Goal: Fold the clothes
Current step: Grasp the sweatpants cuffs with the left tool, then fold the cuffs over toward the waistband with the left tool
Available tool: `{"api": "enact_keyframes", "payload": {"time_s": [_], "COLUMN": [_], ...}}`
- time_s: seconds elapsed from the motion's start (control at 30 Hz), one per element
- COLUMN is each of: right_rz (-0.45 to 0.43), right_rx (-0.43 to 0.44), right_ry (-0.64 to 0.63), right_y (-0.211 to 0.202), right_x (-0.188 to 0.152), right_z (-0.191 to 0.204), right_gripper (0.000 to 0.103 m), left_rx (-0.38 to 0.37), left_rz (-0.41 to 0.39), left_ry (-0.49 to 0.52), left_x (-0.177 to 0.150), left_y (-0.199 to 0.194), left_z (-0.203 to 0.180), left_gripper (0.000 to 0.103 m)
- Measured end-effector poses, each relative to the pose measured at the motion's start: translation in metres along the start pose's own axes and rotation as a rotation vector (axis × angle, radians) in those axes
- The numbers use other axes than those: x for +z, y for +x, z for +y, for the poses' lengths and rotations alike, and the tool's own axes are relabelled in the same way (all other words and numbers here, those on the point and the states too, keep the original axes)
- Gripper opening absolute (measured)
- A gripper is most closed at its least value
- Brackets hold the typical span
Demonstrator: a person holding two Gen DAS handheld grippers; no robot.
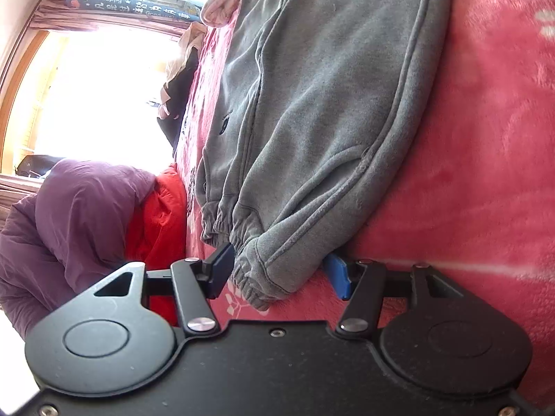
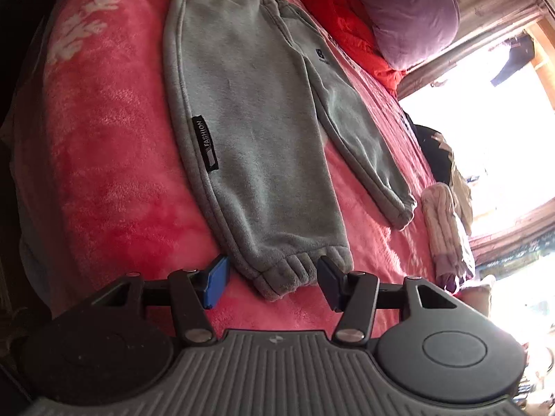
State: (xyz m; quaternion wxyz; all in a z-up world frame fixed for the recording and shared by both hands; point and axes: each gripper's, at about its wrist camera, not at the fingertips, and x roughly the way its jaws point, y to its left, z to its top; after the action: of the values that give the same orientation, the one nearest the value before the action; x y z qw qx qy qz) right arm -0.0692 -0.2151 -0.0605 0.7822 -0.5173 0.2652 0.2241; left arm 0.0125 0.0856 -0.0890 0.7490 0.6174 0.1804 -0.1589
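Grey fleece sweatpants (image 1: pixel 312 104) lie flat on a pink blanket (image 1: pixel 478 138), also in the right wrist view (image 2: pixel 263 131) with a black "FASHION" tag (image 2: pixel 205 143). My left gripper (image 1: pixel 281 272) is open, its blue-padded fingers (image 1: pixel 338 274) on either side of the elastic waistband corner (image 1: pixel 263 270). My right gripper (image 2: pixel 272 282) is open, its fingers (image 2: pixel 216 280) on either side of the near leg's cuff (image 2: pixel 295 270). The other leg's cuff (image 2: pixel 404 211) lies further right.
A purple duvet (image 1: pixel 69 225) and red fabric (image 1: pixel 163 215) lie along the bed's far side, also in the right wrist view (image 2: pixel 409 17). A folded pale pink garment (image 2: pixel 444 228) and dark clothes (image 2: pixel 433 149) lie near a bright window (image 1: pixel 104 97).
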Motion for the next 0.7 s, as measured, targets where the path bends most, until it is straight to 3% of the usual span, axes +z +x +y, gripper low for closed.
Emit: {"api": "enact_keyframes", "payload": {"time_s": [0.07, 0.17, 0.27, 0.3, 0.43, 0.7], "right_rz": [-0.017, -0.032, -0.039, -0.045, -0.115, -0.226], "right_rx": [-0.022, -0.033, -0.032, -0.028, -0.034, -0.048], "right_ry": [-0.076, -0.111, -0.079, -0.053, 0.127, 0.526], "right_y": [0.003, 0.007, 0.01, 0.009, -0.004, -0.01], "right_x": [-0.002, -0.004, -0.003, -0.003, -0.005, -0.022], "right_z": [0.011, 0.017, 0.012, 0.009, -0.018, -0.094], "right_gripper": [0.055, 0.052, 0.037, 0.034, 0.027, 0.02], "left_rx": [-0.001, -0.01, -0.02, -0.031, -0.067, -0.049], "left_rz": [-0.008, -0.016, -0.015, -0.015, -0.016, -0.058], "left_ry": [-0.01, -0.021, -0.084, -0.124, -0.293, -0.709], "left_x": [-0.001, -0.001, 0.0, 0.001, 0.002, 0.007], "left_y": [0.001, 0.003, 0.005, 0.005, 0.003, 0.01], "left_z": [0.001, 0.0, 0.006, 0.011, 0.034, 0.102], "left_gripper": [0.056, 0.041, 0.03, 0.024, 0.016, 0.009]}}
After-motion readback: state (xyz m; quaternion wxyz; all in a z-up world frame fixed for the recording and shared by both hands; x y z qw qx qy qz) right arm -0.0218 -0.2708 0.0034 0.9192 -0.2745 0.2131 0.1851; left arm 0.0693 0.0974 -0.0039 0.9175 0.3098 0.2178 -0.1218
